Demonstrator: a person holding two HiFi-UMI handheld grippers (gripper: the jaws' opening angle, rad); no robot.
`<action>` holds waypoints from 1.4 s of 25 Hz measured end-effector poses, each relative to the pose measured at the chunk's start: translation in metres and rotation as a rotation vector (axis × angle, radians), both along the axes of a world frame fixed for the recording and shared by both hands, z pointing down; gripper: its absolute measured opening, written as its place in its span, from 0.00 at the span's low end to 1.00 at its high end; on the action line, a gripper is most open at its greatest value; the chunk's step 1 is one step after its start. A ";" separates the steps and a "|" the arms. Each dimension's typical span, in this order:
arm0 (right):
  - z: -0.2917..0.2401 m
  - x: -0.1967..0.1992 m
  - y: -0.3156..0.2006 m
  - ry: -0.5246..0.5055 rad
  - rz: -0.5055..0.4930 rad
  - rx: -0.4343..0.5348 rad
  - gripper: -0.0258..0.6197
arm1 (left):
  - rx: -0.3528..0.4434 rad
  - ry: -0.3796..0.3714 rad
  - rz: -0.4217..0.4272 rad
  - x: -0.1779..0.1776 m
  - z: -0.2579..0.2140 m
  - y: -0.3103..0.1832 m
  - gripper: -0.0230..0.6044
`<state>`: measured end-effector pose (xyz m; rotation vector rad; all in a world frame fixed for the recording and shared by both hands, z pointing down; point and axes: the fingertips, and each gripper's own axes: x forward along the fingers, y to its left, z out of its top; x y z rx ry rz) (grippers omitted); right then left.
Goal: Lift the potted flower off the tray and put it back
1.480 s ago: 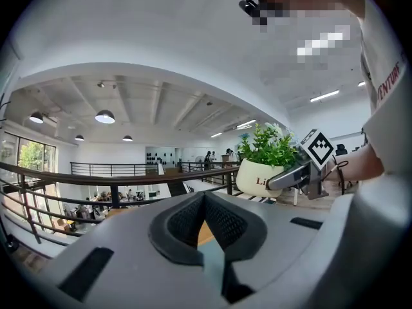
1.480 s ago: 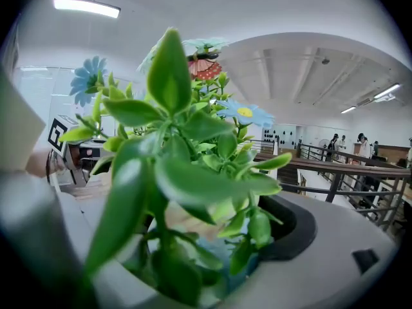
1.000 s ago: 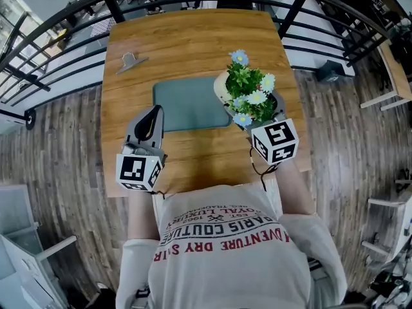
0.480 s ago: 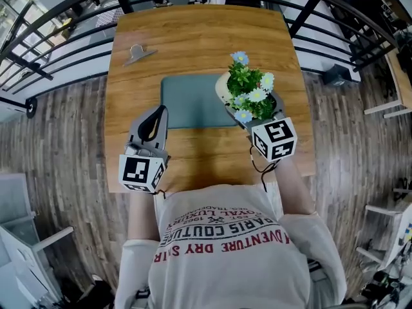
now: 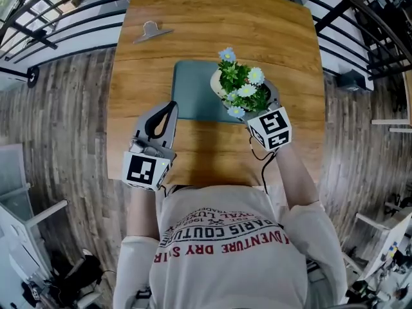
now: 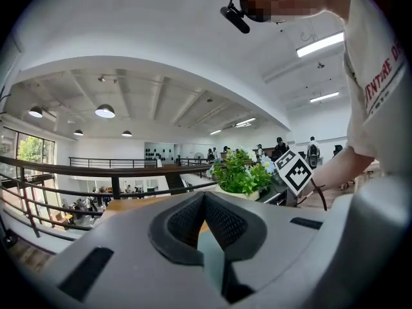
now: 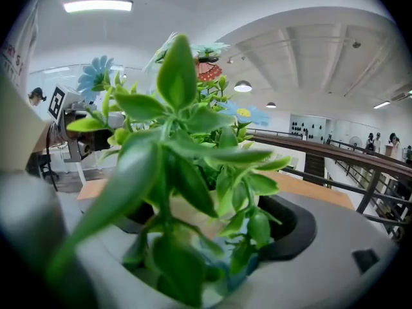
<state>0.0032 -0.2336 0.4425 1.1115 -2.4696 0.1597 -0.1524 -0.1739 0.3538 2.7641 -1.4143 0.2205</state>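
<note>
I'm clamping my right gripper (image 5: 252,103) on the potted flower (image 5: 239,87), jaws spread around its cream pot. It's standing upright over the right end of the teal tray (image 5: 193,98); I can't tell if it's touching. Green leaves, white and blue blooms. I'm holding my left gripper (image 5: 166,110) closed and empty just beside the tray's near-left corner.

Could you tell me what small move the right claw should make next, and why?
Probably carry the potted flower a little left, toward the tray's middle, before lowering: the right claw is shut on it at the tray's right edge. The left claw is shut and empty.
</note>
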 end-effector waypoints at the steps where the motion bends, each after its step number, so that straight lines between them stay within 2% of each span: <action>1: 0.007 -0.005 -0.002 0.006 -0.023 -0.012 0.79 | -0.009 0.004 -0.007 -0.001 0.003 -0.002 0.06; 6: 0.047 -0.029 -0.011 0.040 -0.135 -0.070 0.79 | -0.059 0.028 -0.040 -0.007 0.016 -0.010 0.06; 11: 0.088 -0.045 -0.018 0.071 -0.199 -0.125 0.79 | -0.099 -0.001 -0.058 -0.013 0.040 -0.016 0.06; 16: 0.119 -0.059 -0.019 0.096 -0.283 -0.155 0.79 | -0.142 0.005 -0.090 -0.020 0.059 -0.019 0.06; 23: 0.142 -0.074 -0.017 0.112 -0.371 -0.186 0.79 | -0.192 0.004 -0.113 -0.020 0.081 -0.016 0.06; 27: 0.149 -0.075 -0.023 0.089 -0.377 -0.199 0.79 | -0.202 0.001 -0.120 -0.021 0.088 -0.017 0.06; 35: 0.163 -0.074 -0.026 0.108 -0.450 -0.210 0.78 | -0.221 -0.014 -0.133 -0.027 0.100 -0.020 0.06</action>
